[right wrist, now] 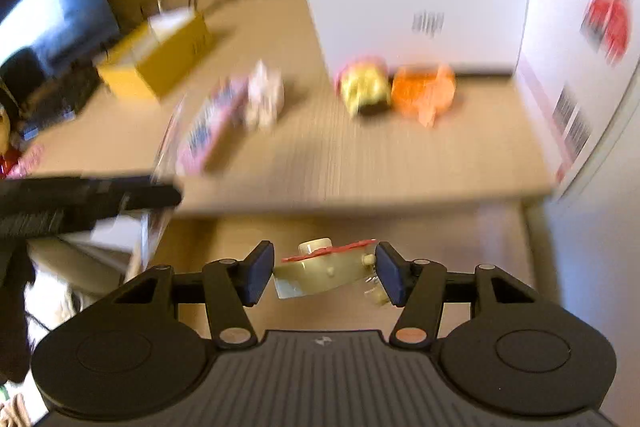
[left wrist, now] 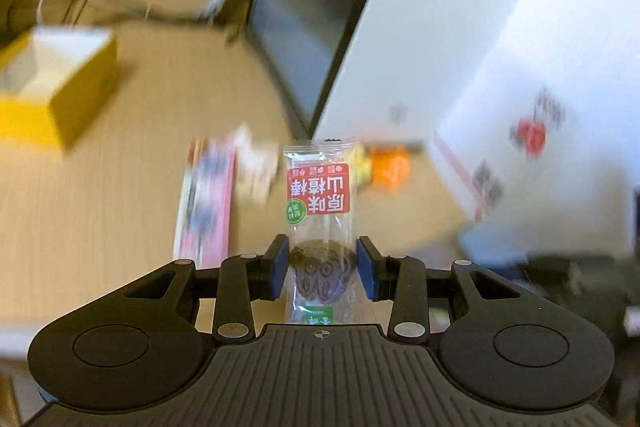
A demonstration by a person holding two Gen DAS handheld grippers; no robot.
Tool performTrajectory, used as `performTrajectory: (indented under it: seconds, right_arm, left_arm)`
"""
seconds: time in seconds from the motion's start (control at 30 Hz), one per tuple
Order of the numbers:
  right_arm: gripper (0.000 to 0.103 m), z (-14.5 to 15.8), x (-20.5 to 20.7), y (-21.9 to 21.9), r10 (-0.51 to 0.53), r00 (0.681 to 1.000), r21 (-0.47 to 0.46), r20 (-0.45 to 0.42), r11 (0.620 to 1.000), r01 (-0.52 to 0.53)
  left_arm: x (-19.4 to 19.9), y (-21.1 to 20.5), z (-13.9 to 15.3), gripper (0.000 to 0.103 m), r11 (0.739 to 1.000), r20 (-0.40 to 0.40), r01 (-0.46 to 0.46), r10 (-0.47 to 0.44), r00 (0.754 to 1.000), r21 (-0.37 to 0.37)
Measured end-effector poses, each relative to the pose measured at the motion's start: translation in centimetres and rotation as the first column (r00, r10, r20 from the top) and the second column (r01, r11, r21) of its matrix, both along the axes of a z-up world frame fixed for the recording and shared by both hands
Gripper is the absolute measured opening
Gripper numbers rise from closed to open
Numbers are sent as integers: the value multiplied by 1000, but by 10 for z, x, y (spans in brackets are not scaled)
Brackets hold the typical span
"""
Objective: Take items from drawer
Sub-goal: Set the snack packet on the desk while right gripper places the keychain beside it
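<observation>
- The left gripper [left wrist: 322,265], at lower centre of its frame, has both pads pressed on a clear-wrapped snack.
- The right gripper [right wrist: 324,275], at lower centre, clamps a small tan object.

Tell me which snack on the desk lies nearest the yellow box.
The pink packet, left of the white wrapped piece; the yellow snack and orange snack lie farther right of the yellow box.
</observation>
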State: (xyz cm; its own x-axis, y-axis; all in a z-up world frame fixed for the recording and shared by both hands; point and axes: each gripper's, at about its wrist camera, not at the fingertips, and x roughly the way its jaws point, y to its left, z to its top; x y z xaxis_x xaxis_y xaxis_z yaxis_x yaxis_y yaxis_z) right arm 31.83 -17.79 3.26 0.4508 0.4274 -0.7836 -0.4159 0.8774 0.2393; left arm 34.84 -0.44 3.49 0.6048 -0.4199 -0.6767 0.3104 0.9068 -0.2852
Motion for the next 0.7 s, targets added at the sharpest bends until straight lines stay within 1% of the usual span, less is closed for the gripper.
performTrajectory:
  seconds: [0.07, 0.1, 0.13, 0.17, 0.2, 0.23, 0.3, 0.33, 0.37, 0.4, 0.43, 0.47, 0.53, 0.57, 0.7]
  right_arm:
    - [56, 16, -1, -4, -15, 999, 15, 39, 1000, 14]
    - [56, 21, 3, -7, -22, 998, 13, 59, 1000, 21]
    - [56, 24, 3, -9, -28, 997, 6, 74, 1000, 28]
    - [56, 27, 4, -11, -32, 996, -3, 85, 999, 32]
    - [56, 29, 3, -12, -37, 995, -16, 96, 999, 39]
    - [56, 31, 3, -13, -41, 994, -26, 102, 999, 44]
    - [56, 33, -2, -18, -47, 993, -43, 111, 998, 52]
    - [56, 35, 0, -21, -49, 992, -53, 117, 997, 55]
    - [56, 39, -7, -24, -51, 991, -65, 128, 996, 59]
    - [56, 39, -9, -24, -53, 989, -78, 140, 995, 64]
    - [56, 39, -10, -26, -55, 987, -88, 153, 994, 69]
    - [56, 38, -15, -30, -59, 985, -90, 161, 993, 74]
    - [56, 39, -11, -35, -68, 983, -82, 168, 993, 83]
    - [56, 40, -8, -36, -72, 983, -75, 168, 993, 86]
    - [56, 39, 6, -34, -77, 983, -42, 164, 995, 85]
  left_arm:
    - [25, -9, 1, 41, 1000, 50, 3, -2, 999, -10]
    - [36, -15, -4, 41, 1000, 60, 15, -14, 998, -8]
    - [50, -21, -13, 41, 999, 53, 32, -31, 998, -5]
    - [60, -24, -23, 41, 999, 30, 40, -40, 999, -6]
    - [73, -29, -37, 41, 999, -14, 43, -43, 999, -3]
    - [84, -35, -53, 41, 999, -49, 40, -40, 998, 12]
    - [92, -43, -75, 42, 996, -68, 28, -22, 997, 82]
    - [96, -48, -85, 42, 991, -70, 20, -10, 998, 133]
    - [95, -51, -89, 43, 988, -32, 17, -12, 999, 156]
    - [93, -55, -89, 44, 985, 5, 19, -20, 1000, 173]
    - [92, -52, -89, 43, 982, 0, 24, -24, 1000, 185]
    - [93, -51, -88, 43, 984, -7, 22, -21, 1000, 177]
    - [90, -44, -80, 42, 992, 5, 0, -1, 1000, 124]
    - [86, -39, -71, 42, 994, 25, -16, 14, 1000, 106]
    - [62, -18, -42, 42, 995, 95, -87, 82, 992, 53]
